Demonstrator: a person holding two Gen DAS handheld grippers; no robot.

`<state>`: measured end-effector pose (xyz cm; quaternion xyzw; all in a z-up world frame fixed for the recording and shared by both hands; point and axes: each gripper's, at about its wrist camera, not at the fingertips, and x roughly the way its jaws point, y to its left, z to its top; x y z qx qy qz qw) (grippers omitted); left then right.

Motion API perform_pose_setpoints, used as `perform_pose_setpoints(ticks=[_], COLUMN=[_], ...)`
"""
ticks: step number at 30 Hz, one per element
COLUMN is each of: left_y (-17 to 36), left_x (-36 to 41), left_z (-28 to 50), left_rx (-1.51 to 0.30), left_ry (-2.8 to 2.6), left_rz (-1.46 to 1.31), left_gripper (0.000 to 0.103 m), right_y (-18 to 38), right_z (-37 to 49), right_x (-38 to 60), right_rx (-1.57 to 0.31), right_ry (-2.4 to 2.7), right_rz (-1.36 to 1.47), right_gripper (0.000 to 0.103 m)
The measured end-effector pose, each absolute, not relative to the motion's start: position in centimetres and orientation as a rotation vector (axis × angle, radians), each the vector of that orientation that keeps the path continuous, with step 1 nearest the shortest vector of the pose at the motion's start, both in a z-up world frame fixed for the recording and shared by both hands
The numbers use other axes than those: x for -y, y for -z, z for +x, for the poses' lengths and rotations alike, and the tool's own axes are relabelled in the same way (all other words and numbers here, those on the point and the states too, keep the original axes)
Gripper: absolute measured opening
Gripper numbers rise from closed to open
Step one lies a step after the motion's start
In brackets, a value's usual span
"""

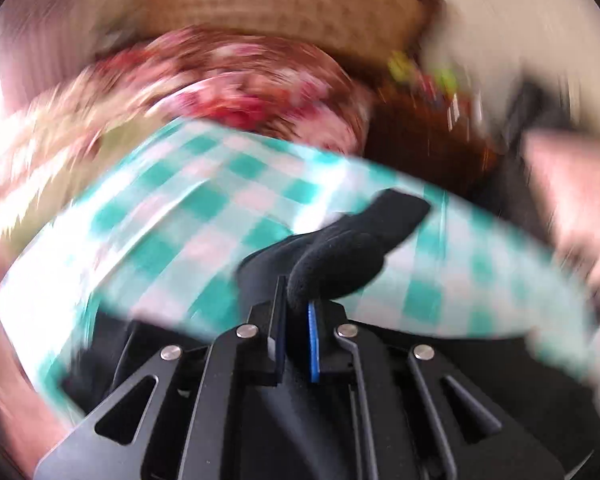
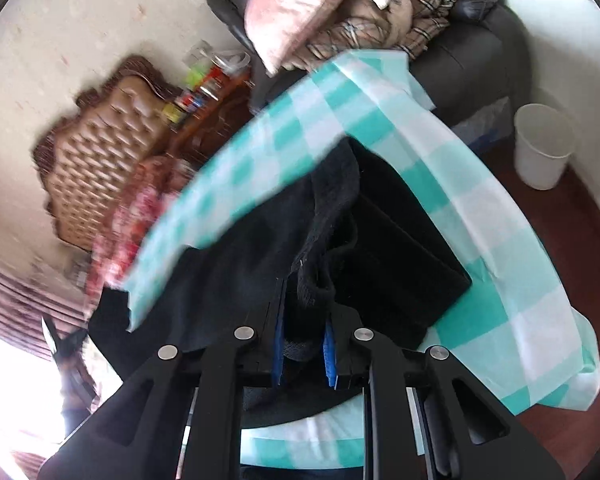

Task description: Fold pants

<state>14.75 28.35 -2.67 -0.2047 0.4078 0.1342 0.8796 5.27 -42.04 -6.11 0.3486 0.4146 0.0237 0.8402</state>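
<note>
The black pants (image 2: 384,240) lie on a table covered with a teal and white checked cloth (image 2: 480,216). My right gripper (image 2: 303,344) is shut on a thick fold of the pants' edge and lifts it, with black fabric hanging at the left. In the blurred left wrist view, my left gripper (image 1: 296,320) is shut on a bunched end of the black pants (image 1: 356,248) above the checked cloth (image 1: 180,208). The rest of the pants is hidden below that gripper.
A dark sofa (image 2: 484,52) piled with pink cushions and a plaid blanket stands behind the table. A white bin (image 2: 544,148) sits on the red-brown floor at right. A tufted headboard (image 2: 100,148) and a cluttered wooden shelf (image 2: 204,92) stand at left.
</note>
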Motion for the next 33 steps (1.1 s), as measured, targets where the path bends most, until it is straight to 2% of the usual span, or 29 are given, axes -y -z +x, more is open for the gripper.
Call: perform_pose_setpoints(ticks=[3, 7, 10, 11, 13, 15, 17, 19, 20, 21, 22, 28, 30, 33], left_y=[4.4, 12.8, 15.2, 15.5, 15.3, 15.4, 15.9, 16.5, 17.0, 16.9, 16.5, 10.8, 11.3, 14.9], left_x=[-33.8, -37.6, -38.6, -39.0, -39.5, -40.1, -40.3, -40.4, -40.5, -40.4, -40.7, -40.1, -40.0, -40.7], left_z=[6.5, 0.5, -1.2, -1.5, -1.3, -0.9, -0.5, 0.1, 0.5, 0.7, 0.8, -2.2, -3.3, -4.5], left_rx=[-0.794, -0.897, -0.891, -0.867, -0.844, -0.827, -0.815, -0.835, -0.837, -0.847, -0.844, -0.779, -0.794, -0.853], left_ry=[-0.299, -0.326, -0.324, -0.304, -0.290, -0.280, -0.270, -0.289, -0.288, -0.290, -0.296, -0.291, -0.312, -0.348], left_rz=[-0.707, -0.925, -0.973, -1.006, -1.018, -1.053, -1.107, -1.124, -1.136, -1.124, -1.114, -1.080, -1.090, -1.147], left_gripper=[0.008, 0.008, 0.022, 0.033, 0.049, 0.049, 0.049, 0.047, 0.032, 0.014, 0.005, 0.005, 0.005, 0.005], right_y=[5.7, 9.9, 11.5, 11.9, 12.2, 12.6, 12.9, 13.1, 13.2, 13.3, 12.9, 8.2, 9.0, 11.9], right_z=[4.9, 6.2, 6.5, 6.4, 6.3, 6.2, 6.1, 6.3, 6.5, 6.7, 6.8, 5.7, 5.3, 5.4], right_x=[43.0, 43.4, 43.6, 43.8, 43.9, 43.9, 43.9, 43.8, 43.7, 43.7, 43.6, 43.6, 43.9, 44.6], right_rx=[-0.871, -1.002, -1.038, -1.044, -1.048, -1.042, -1.028, -1.018, -1.026, -1.035, -1.031, -0.965, -0.988, -1.051], right_ry=[-0.021, 0.032, 0.072, 0.074, 0.077, 0.075, 0.066, 0.068, 0.079, 0.074, 0.070, -0.014, 0.006, 0.042], right_rz=[0.721, 0.720, 0.698, 0.716, 0.722, 0.737, 0.760, 0.763, 0.753, 0.759, 0.759, 0.741, 0.739, 0.771], right_gripper=[0.016, 0.016, 0.019, 0.026, 0.034, 0.057, 0.057, 0.053, 0.030, 0.021, 0.020, 0.016, 0.016, 0.016])
